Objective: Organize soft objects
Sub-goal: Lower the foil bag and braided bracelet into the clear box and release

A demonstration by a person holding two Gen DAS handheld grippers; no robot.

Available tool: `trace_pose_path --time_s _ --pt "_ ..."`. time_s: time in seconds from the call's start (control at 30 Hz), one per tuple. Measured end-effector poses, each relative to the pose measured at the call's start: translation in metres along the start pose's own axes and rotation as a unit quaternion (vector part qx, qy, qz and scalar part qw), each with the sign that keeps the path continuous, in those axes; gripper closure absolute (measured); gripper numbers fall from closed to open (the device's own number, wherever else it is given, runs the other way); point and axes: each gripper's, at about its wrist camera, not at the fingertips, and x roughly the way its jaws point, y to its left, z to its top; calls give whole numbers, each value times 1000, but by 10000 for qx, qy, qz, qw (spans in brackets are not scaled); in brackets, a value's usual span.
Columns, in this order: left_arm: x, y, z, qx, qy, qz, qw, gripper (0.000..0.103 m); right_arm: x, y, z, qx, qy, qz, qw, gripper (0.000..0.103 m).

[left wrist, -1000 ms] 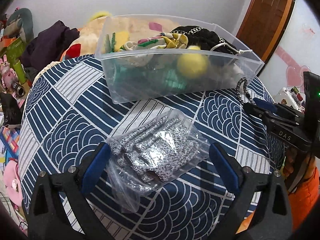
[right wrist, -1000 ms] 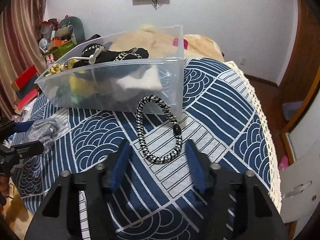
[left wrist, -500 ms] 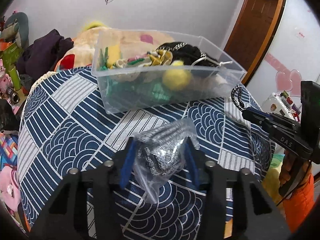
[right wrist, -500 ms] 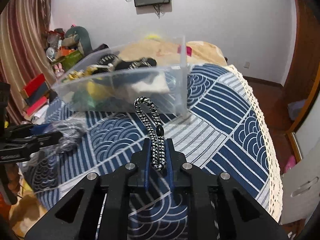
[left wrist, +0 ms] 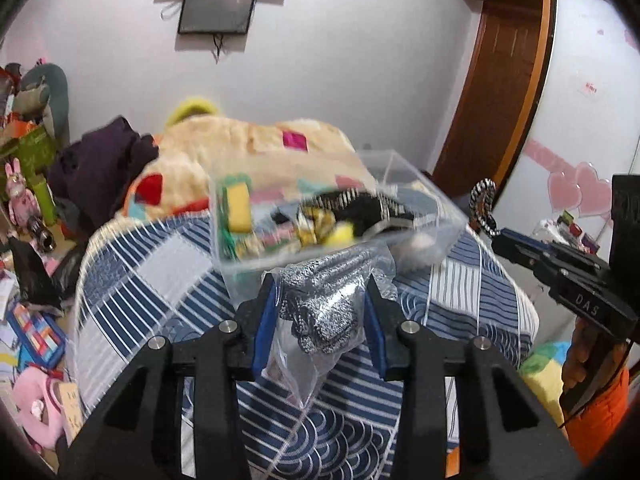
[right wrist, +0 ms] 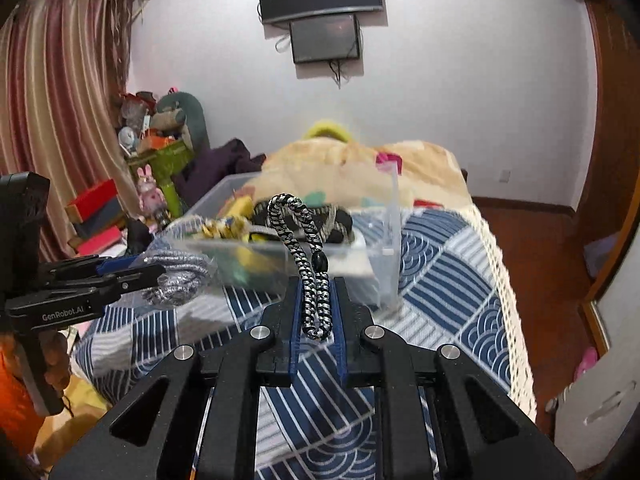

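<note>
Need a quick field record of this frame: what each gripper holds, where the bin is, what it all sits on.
left gripper: shut on clear plastic bag of grey speckled fabric, lifted off the cloth
right gripper: shut on black-and-white braided hair tie, loop standing upward
clear plastic storage bin: ahead of both grippers, already holds mixed soft items
surface: blue-and-white patterned cloth
step state: neither item in the bin yet
</note>
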Motion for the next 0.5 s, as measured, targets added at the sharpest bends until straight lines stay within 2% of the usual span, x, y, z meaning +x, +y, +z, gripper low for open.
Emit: trace_pose_path --time_s 0.23,0.4,0.5 --pt "-14 9 30 -68 -502 174 9986 63 4 6 20 -79 -259 55 9996 90" --pt "-5 12 45 -36 -614 264 9978 63 19 6 33 -81 -273 -30 9996 90" --pt "8 12 48 -37 -546 278 9981 63 33 3 38 -67 -168 -108 9998 90"
